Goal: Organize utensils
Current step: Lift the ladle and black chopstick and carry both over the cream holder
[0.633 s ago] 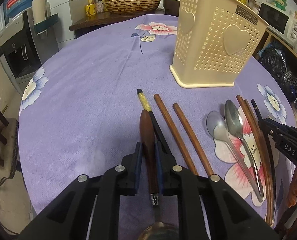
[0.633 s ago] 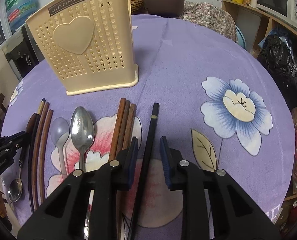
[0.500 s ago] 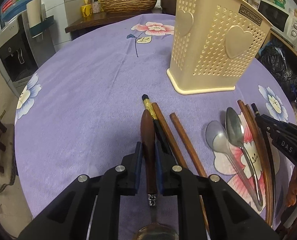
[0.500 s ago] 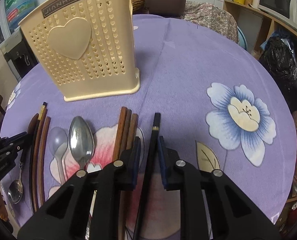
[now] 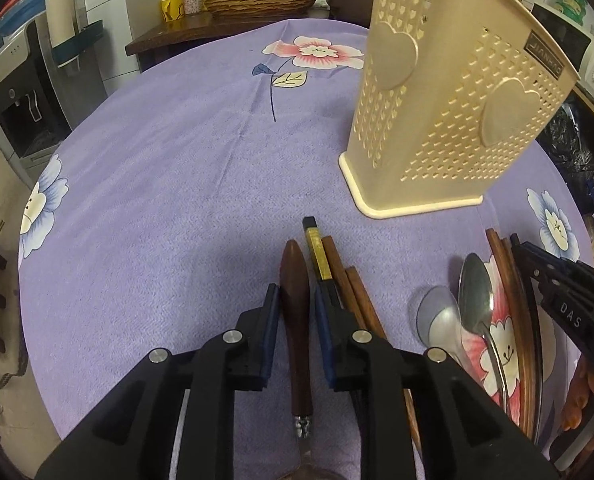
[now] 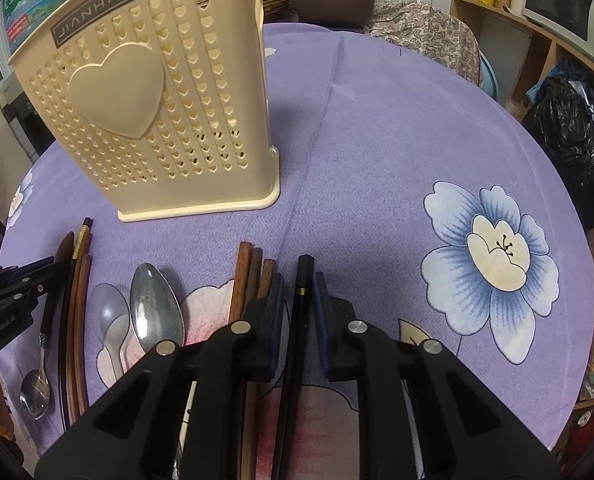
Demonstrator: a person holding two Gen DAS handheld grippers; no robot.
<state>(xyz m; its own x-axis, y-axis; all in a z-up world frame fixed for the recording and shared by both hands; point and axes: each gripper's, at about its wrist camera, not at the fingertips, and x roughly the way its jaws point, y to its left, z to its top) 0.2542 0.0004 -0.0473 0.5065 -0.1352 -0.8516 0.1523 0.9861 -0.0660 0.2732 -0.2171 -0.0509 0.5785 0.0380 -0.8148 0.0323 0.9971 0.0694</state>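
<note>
**Inspector:** Since the views of half a second ago, both grippers have closed in on the holder, which now looms larger in each view. Left gripper: its blue pads stand against either side of the wooden-handled spoon, clamped on the handle, with the bowl end trailing out of sight below the frame. That grip matches the earlier frames.

**Clerk:** And the right?

**Inspector:** Right gripper has drawn its fingers together on the black chopstick, where six-tenths of a second ago the pads stood clearly apart from it. The stick now rides between them, so I judge it gripped, though the contact itself is narrow.

**Clerk:** Position of the rest?

**Inspector:** Cream utensil holder is upright on the purple tablecloth, just beyond the row of utensils. On the cloth lie the gold-banded chopstick and brown chopsticks just beside the left gripper, plus the steel spoon and the plastic spoon side by side between the two grippers.

**Clerk:** Consequence for the task?

**Inspector:** Both picks appear secured; carriage to the holder seems under way. Nothing visibly sits in the holder; its interior is not in view.
</note>
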